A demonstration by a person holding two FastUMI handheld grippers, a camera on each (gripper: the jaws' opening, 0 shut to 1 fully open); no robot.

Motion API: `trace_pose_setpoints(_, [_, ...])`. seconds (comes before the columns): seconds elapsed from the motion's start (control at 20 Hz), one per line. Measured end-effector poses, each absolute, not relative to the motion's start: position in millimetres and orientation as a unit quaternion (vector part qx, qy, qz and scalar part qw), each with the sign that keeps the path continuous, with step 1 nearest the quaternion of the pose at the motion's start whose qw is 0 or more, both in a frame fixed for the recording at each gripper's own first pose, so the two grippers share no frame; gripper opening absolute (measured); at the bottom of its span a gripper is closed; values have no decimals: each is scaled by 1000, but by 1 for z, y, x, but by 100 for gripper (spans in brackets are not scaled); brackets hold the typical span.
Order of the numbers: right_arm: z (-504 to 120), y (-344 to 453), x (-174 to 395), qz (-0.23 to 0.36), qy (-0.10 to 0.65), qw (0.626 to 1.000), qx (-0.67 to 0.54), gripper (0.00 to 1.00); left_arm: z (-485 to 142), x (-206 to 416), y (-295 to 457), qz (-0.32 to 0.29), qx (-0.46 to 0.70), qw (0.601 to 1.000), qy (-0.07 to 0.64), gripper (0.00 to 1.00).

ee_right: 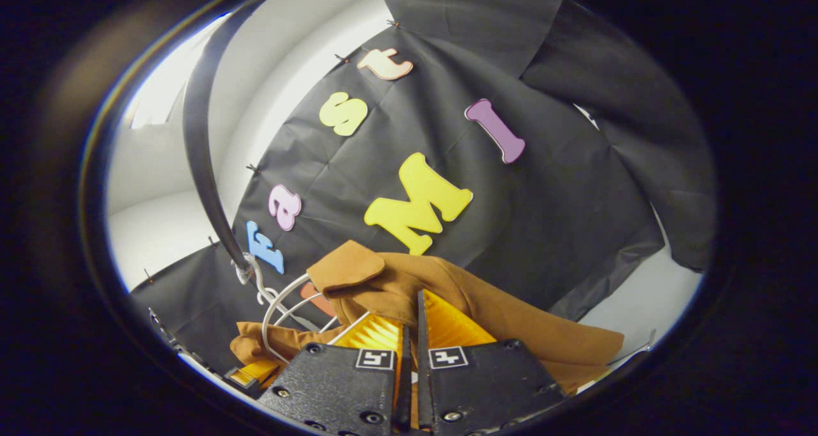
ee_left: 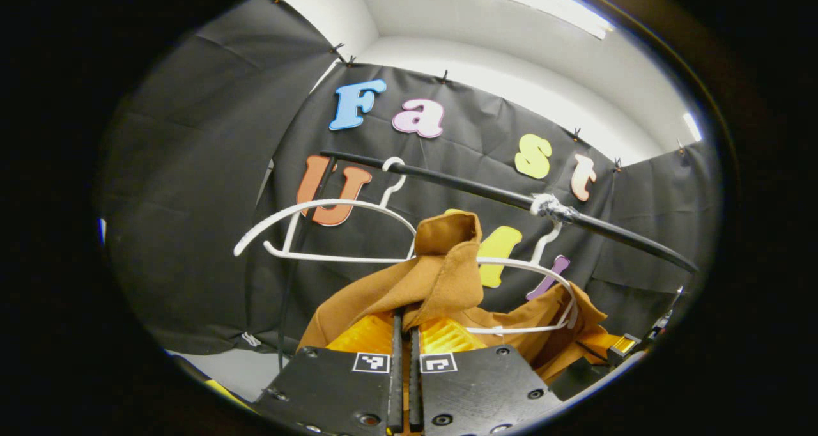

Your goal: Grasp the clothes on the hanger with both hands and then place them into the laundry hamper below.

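A brown garment [ee_left: 447, 263] is draped over a white hanger [ee_left: 551, 275] that hooks on a black rail [ee_left: 473, 190]. In the left gripper view my left gripper [ee_left: 406, 318] is shut on a raised fold of the cloth, which stands up from between its fingertips. The right gripper [ee_left: 621, 346] sits low at the garment's far right end. In the right gripper view my right gripper [ee_right: 414, 318] is shut on the brown garment [ee_right: 492, 308] near its collar. The white hanger [ee_right: 278, 308] curves out to its left under the rail [ee_right: 204, 161], with the left gripper [ee_right: 246, 375] beyond it.
An empty white hanger [ee_left: 319, 204] hangs on the rail left of the garment. A tape wrap [ee_left: 548, 206] marks the rail where the loaded hanger hooks. A thin black pole [ee_left: 287, 282] runs down from the rail's left end. Black cloth walls close in behind.
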State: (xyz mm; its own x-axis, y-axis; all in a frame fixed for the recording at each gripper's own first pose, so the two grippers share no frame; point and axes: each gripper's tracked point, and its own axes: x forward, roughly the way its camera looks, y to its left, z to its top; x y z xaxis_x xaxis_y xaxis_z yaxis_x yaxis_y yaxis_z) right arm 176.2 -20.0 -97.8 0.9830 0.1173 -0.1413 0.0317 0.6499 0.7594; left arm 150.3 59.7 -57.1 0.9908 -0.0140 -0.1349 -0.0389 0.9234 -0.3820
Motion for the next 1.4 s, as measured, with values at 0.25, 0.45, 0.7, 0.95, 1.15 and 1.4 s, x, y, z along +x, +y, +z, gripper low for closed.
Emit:
trace_pose_setpoints(0.25, [-94,-34,194,47,90,880,465,5,-52,153,80,13,-206,976,66,4])
trace_pose_setpoints(0.45, [-87,-42,210,57,83,874,476,5,-49,161,93,12,-211,975,65,4])
trace_pose_setpoints(0.7, [-87,-45,223,79,88,861,495,6,-53,165,106,6,-213,975,67,4])
trace_pose_setpoints(0.95, [-90,-59,242,83,88,858,500,7,-55,164,126,-6,-221,973,67,4])
trace_pose_setpoints(1.15, [-93,-71,255,80,95,863,489,7,-59,165,138,-6,-237,970,62,4])
trace_pose_setpoints(1.4, [-99,-58,262,97,117,857,493,6,-89,168,139,-7,-257,962,90,0])
